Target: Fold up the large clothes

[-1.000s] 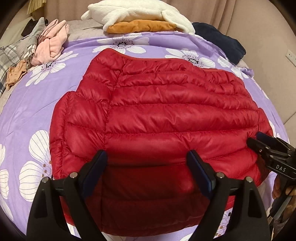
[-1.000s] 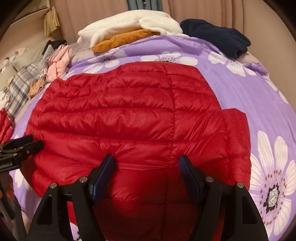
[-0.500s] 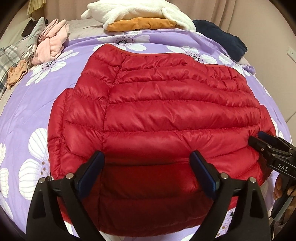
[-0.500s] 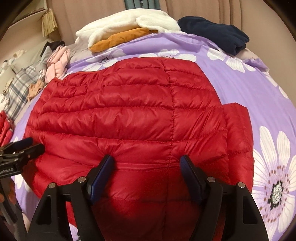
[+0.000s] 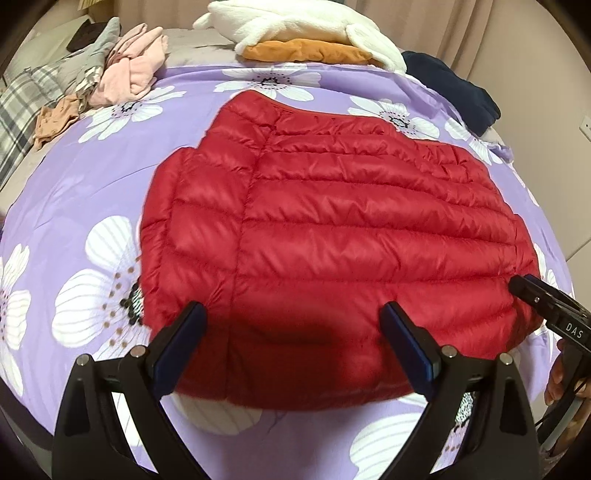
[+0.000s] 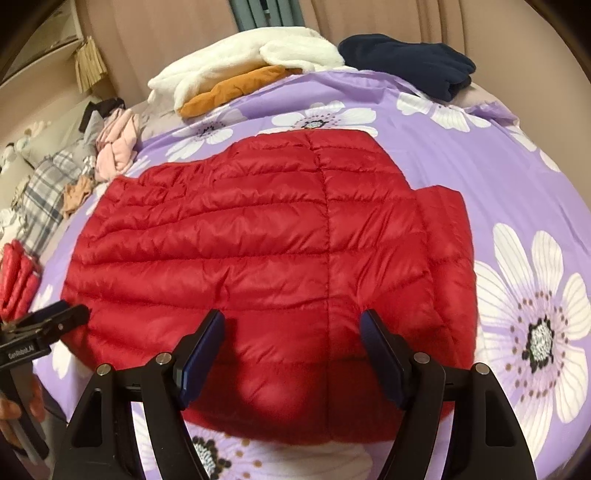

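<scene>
A red quilted puffer jacket [image 5: 332,236] [image 6: 266,258] lies flat on the purple flowered bedspread [image 5: 92,192] [image 6: 498,177], sleeves folded in along both sides. My left gripper [image 5: 293,314] hovers open over the jacket's near left part, nothing between its fingers. My right gripper [image 6: 293,319] hovers open over the near right part, also holding nothing. Each gripper shows at the edge of the other's view: the right one [image 5: 546,302] at the jacket's right edge, the left one [image 6: 44,325] at its left edge.
Along the far edge of the bed lie a white fleece [image 5: 303,22] over an orange garment [image 5: 306,50], a navy garment [image 5: 454,92], a pink garment [image 5: 133,70] and a plaid cloth [image 5: 22,107]. Another red quilted piece [image 6: 16,280] lies at the left. Curtains hang behind.
Both grippers have drawn back toward the near edge of the bed, so the jacket sits farther away and more bedspread shows below its hem. The jacket itself has not moved.
</scene>
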